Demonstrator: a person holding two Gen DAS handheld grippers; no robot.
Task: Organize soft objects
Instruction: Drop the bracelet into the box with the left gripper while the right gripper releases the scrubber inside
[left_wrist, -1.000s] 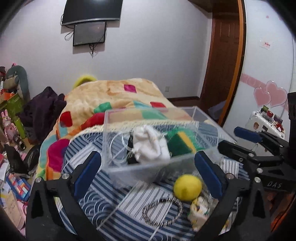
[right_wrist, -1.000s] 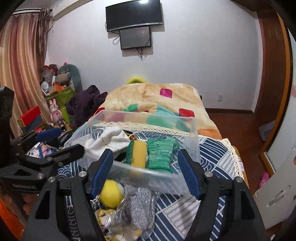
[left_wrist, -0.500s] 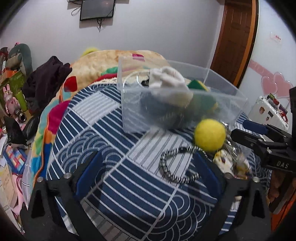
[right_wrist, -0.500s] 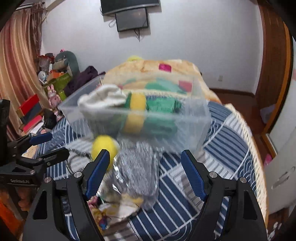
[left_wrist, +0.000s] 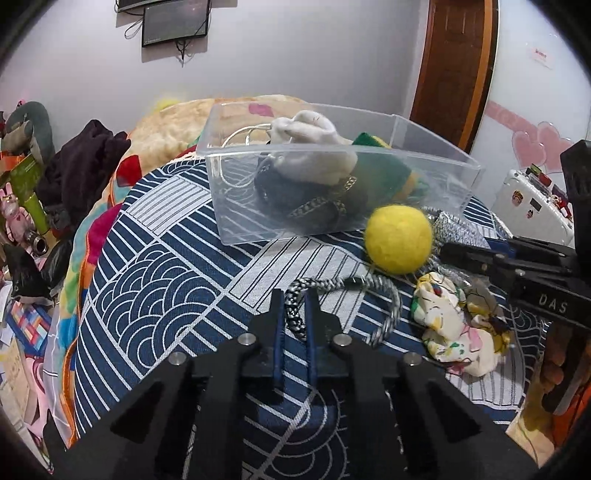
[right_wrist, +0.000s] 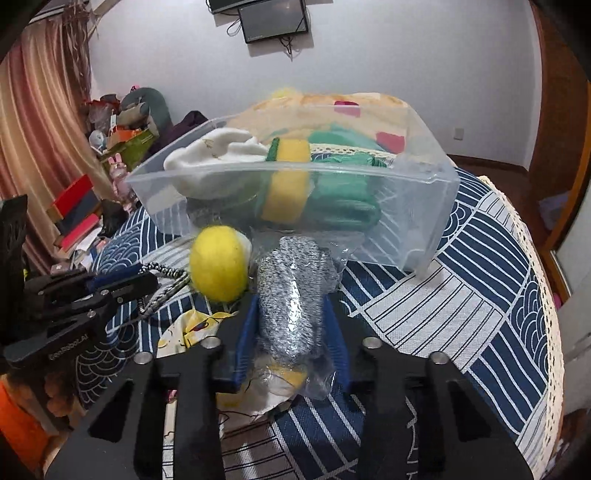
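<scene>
A clear plastic bin (left_wrist: 436, 157) (right_wrist: 410, 221) on the blue patterned tablecloth holds a white cloth (left_wrist: 314, 147), a yellow-green sponge (right_wrist: 288, 177) and green knitwear (right_wrist: 343, 192). In front of it lie a yellow felt ball (left_wrist: 398, 239) (right_wrist: 218, 263), a black-and-white braided cord loop (left_wrist: 384, 291) and a floral cloth (left_wrist: 450, 328). My left gripper (left_wrist: 295, 299) is shut on the braided cord. My right gripper (right_wrist: 291, 306) is shut on a grey knit item in a clear bag (right_wrist: 291, 288). The right gripper also shows in the left wrist view (left_wrist: 476, 254).
The round table's lace edge (right_wrist: 535, 280) runs along the right. A bed with a colourful blanket (left_wrist: 177, 122) lies behind the table. Clutter, books and toys (right_wrist: 77, 221) stand at the left. A brown door (left_wrist: 454, 66) is at the back right.
Both grippers dropped toward the table and closed: the left on the braided cord, the right on the bagged grey knit item. Both were open and higher before.
</scene>
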